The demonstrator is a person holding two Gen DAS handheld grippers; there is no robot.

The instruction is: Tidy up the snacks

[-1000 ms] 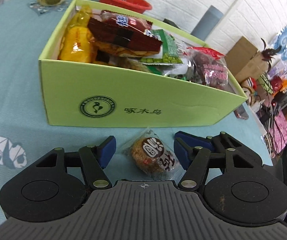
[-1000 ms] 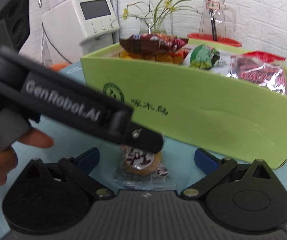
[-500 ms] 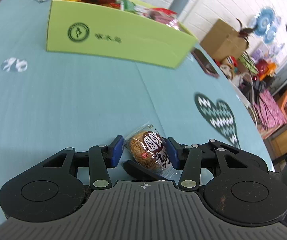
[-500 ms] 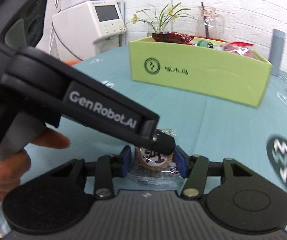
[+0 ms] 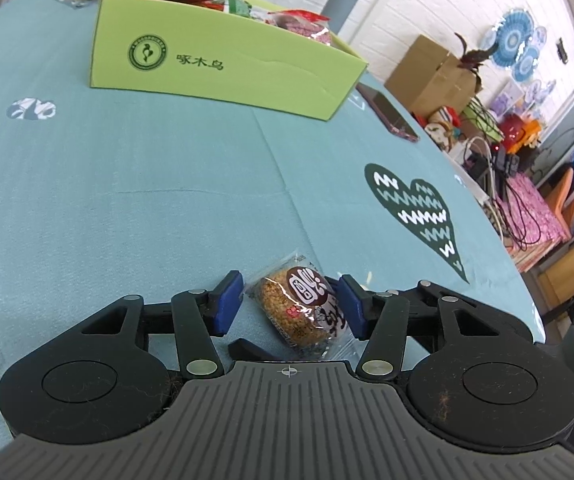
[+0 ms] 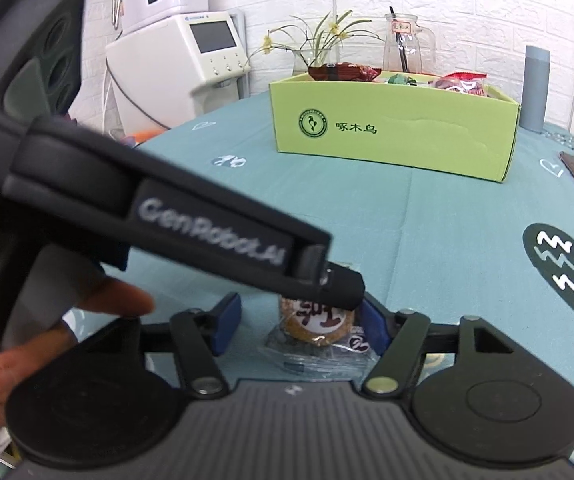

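A small wrapped sesame cake [image 5: 305, 308] lies on the teal tablecloth [image 5: 127, 184] near the front edge. My left gripper [image 5: 289, 310] is open around it, the right pad touching the wrapper, the left pad apart. My right gripper [image 6: 301, 322] is also open around the same cake [image 6: 319, 324], which the left gripper's body [image 6: 147, 216] partly hides. The green snack box [image 5: 223, 60], full of packets, stands far back; it also shows in the right wrist view [image 6: 391, 128].
A phone [image 5: 391, 114] lies to the right of the box. A grey bottle [image 6: 535, 88], a glass jug [image 6: 403, 48] and a plant vase [image 6: 315, 56] stand behind the box. The table's right edge drops off to a cluttered floor [image 5: 527, 184].
Both grippers have opened from their shut grip on the cake. The cake now rests on the cloth, far from the box compared with one second ago.
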